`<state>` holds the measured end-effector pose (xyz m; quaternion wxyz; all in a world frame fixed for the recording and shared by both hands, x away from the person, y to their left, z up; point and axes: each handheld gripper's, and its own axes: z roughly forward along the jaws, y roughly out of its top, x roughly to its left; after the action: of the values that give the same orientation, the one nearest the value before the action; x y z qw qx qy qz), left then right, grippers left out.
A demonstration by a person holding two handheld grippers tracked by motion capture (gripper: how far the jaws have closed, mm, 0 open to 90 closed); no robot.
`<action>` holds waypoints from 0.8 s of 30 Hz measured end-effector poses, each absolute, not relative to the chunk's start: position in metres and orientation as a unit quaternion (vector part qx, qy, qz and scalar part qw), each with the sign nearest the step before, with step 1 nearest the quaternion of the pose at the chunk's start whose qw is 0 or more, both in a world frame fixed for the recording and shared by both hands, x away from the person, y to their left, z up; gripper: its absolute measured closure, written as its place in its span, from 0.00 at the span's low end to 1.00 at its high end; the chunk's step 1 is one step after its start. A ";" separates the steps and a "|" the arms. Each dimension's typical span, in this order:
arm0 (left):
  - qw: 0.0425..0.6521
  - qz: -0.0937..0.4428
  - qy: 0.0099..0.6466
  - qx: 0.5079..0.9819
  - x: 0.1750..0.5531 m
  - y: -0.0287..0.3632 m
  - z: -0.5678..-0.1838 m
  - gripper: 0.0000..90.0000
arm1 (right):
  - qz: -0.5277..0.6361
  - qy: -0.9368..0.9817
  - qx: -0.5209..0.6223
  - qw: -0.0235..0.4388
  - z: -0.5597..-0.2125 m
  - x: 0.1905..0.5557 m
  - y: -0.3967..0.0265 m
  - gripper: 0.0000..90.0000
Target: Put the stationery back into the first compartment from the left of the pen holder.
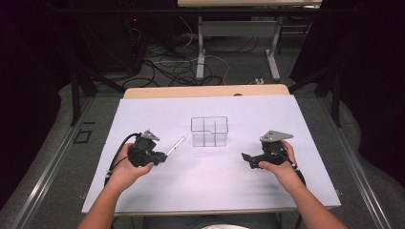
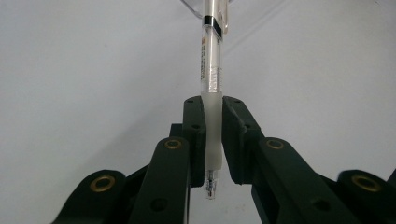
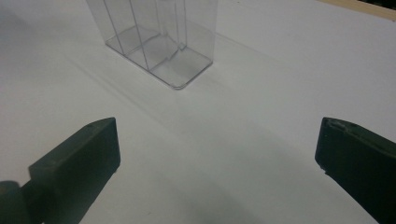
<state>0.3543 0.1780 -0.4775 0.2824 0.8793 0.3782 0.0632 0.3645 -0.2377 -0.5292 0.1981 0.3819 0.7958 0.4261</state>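
Pen clamped in left gripper, near the organizer

Pen (image 2: 211, 93) sat between the jaws of my left gripper (image 2: 212, 122), which were pressed together on its frosted grip section. In the left gripper view the writing tip pointed back toward the camera, and the clear barrel ran forward, its far end close to the corner of the clear organizer (image 1: 209, 131). From the high view I saw the left gripper (image 1: 161, 156) holding the pen (image 1: 176, 145) slanted toward the organizer's left side, near it; touching or not I could not tell. My right gripper (image 3: 217, 144) had its jaws wide apart with nothing between them, over the white sheet (image 1: 157, 186). It (image 1: 247, 160) was to the right of the organizer (image 3: 159, 42), facing it.
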 end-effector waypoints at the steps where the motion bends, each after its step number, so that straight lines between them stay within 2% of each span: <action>1: 0.282 0.061 0.376 0.880 0.353 0.175 -0.479 0.90 | 0.426 0.798 0.378 0.199 -0.529 0.364 -0.236 0.00; 7: 0.275 0.049 0.359 0.891 0.351 0.161 -0.483 0.90 | 0.424 0.812 0.353 0.190 -0.527 0.360 -0.225 0.00; 11: 0.277 0.038 0.350 0.894 0.349 0.154 -0.484 0.90 | 0.411 0.824 0.330 0.205 -0.526 0.355 -0.217 0.01; 19: 0.274 0.028 0.339 0.900 0.347 0.140 -0.490 0.90 | 0.380 0.856 0.218 0.273 -0.521 0.341 -0.193 0.09; 21: 0.273 0.025 0.336 0.901 0.346 0.137 -0.491 0.90 | 0.370 0.862 0.193 0.286 -0.519 0.336 -0.188 0.17; 24: 0.271 0.018 0.333 0.903 0.346 0.133 -0.493 0.90 | 0.356 0.871 0.164 0.298 -0.519 0.333 -0.181 0.18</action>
<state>0.3459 0.1326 -0.4929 0.2714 0.9029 0.3328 0.0176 0.3328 -0.1812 -0.5192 0.2977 0.1641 0.8706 0.3556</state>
